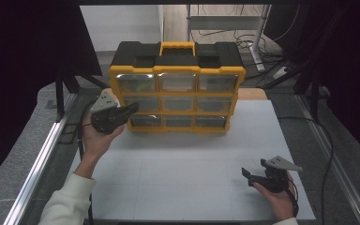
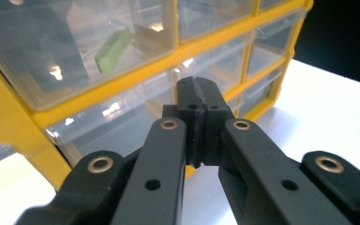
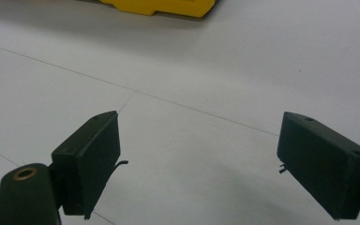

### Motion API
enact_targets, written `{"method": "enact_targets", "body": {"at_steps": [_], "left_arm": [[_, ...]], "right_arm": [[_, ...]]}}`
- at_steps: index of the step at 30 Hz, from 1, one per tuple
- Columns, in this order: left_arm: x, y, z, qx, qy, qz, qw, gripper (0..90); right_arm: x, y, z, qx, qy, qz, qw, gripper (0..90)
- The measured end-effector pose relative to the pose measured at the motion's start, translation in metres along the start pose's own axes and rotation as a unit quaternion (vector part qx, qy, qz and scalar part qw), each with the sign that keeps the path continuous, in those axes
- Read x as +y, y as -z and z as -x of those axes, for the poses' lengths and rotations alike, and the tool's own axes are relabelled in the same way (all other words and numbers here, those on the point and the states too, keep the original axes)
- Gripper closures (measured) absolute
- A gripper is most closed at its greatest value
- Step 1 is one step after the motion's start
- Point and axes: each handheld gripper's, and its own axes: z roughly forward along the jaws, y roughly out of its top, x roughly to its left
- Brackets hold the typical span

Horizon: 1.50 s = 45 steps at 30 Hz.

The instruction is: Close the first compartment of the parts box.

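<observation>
A yellow and black drawer organizer [image 1: 176,86] with clear plastic drawers stands upright at the far middle of the white table [image 1: 187,183]. My left gripper [image 1: 132,109] is held at its lower left corner, jaws pressed together with nothing between them. In the left gripper view the shut tips [image 2: 198,96] sit right in front of the left column's lower drawers [image 2: 117,117], and a pale green piece [image 2: 113,49] lies inside the drawer above. My right gripper [image 1: 249,176] rests low near the table's front right, jaws wide apart and empty [image 3: 201,159].
The organizer's yellow foot [image 3: 161,6] shows at the top of the right gripper view. Metal rails [image 1: 37,164] run along both table sides. Cables and a desk frame [image 1: 258,37] lie on the floor behind the table.
</observation>
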Motion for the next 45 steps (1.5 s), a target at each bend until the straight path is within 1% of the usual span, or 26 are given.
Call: {"method": "enact_targets", "body": {"at_steps": [1, 2, 7, 12, 15, 17, 18, 21, 23, 24, 26, 27, 30, 32, 38, 41, 45], "left_arm": [[-0.001, 0.001, 0.002, -0.003, 0.005, 0.002, 1.0, 89.1], [-0.003, 0.003, 0.003, -0.003, 0.002, 0.0, 1.0, 89.1], [-0.01, 0.01, 0.009, -0.008, 0.001, 0.002, 1.0, 89.1], [-0.018, 0.015, 0.014, -0.015, 0.001, 0.001, 0.9999, 89.0], [-0.024, 0.018, 0.018, -0.022, 0.007, 0.001, 0.9997, 88.9], [-0.029, 0.019, 0.021, -0.035, 0.018, 0.003, 0.9992, 88.9], [-0.032, 0.019, 0.022, -0.038, 0.019, 0.002, 0.9991, 88.9], [-0.039, 0.019, 0.027, -0.039, 0.017, -0.006, 0.9991, 87.5], [-0.045, 0.019, 0.029, -0.035, 0.018, -0.008, 0.9992, 81.7], [-0.048, 0.019, 0.03, -0.034, 0.02, -0.008, 0.9992, 76.6], [-0.053, 0.02, 0.033, -0.033, 0.025, -0.01, 0.9991, 62.6], [-0.056, 0.02, 0.034, -0.034, 0.026, -0.011, 0.999, 57.6], [-0.062, 0.021, 0.039, -0.033, 0.027, -0.017, 0.999, 44.6], [-0.066, 0.021, 0.042, -0.03, 0.024, -0.024, 0.999, 37.4], [-0.085, 0.021, 0.046, -0.023, 0.027, -0.036, 0.9987, 25.7], [-0.095, 0.024, 0.047, -0.02, 0.029, -0.039, 0.9986, 22.7], [-0.111, 0.027, 0.049, -0.012, 0.031, -0.044, 0.9985, 21.0]], "right_arm": [[0.0, 0.0, 0.0, 0.0, 0.0, 0.0, 1.0, 13.8], [0.0, 0.0, 0.0, -0.001, 0.0, 0.0, 1.0, 13.8], [0.0, 0.0, -0.001, -0.005, 0.004, -0.002, 1.0, 13.8], [0.0, 0.001, 0.0, -0.004, 0.001, 0.001, 1.0, 13.8], [0.0, 0.001, 0.0, -0.005, 0.001, 0.001, 1.0, 13.8], [0.0, 0.001, 0.0, -0.005, 0.001, 0.001, 1.0, 13.8], [0.001, 0.001, 0.0, -0.004, -0.001, 0.0, 1.0, 13.8], [0.0, 0.001, 0.001, -0.004, 0.001, 0.001, 1.0, 13.8], [0.0, 0.001, 0.001, -0.004, 0.0, 0.002, 1.0, 13.8], [0.0, 0.001, 0.001, -0.006, 0.001, 0.001, 1.0, 13.8], [0.0, 0.002, 0.001, -0.006, 0.001, 0.002, 1.0, 13.7], [0.0, 0.002, 0.001, -0.006, 0.001, 0.002, 1.0, 13.8], [0.0, 0.001, 0.002, -0.004, 0.0, 0.002, 1.0, 13.7], [0.0, 0.001, 0.002, -0.004, 0.0, 0.002, 1.0, 13.7], [0.0, 0.002, 0.005, -0.005, 0.0, 0.006, 1.0, 13.7], [0.0, 0.002, 0.006, -0.008, 0.0, 0.006, 1.0, 13.7], [0.0, 0.001, 0.007, -0.003, 0.0, 0.007, 1.0, 13.7]]}}
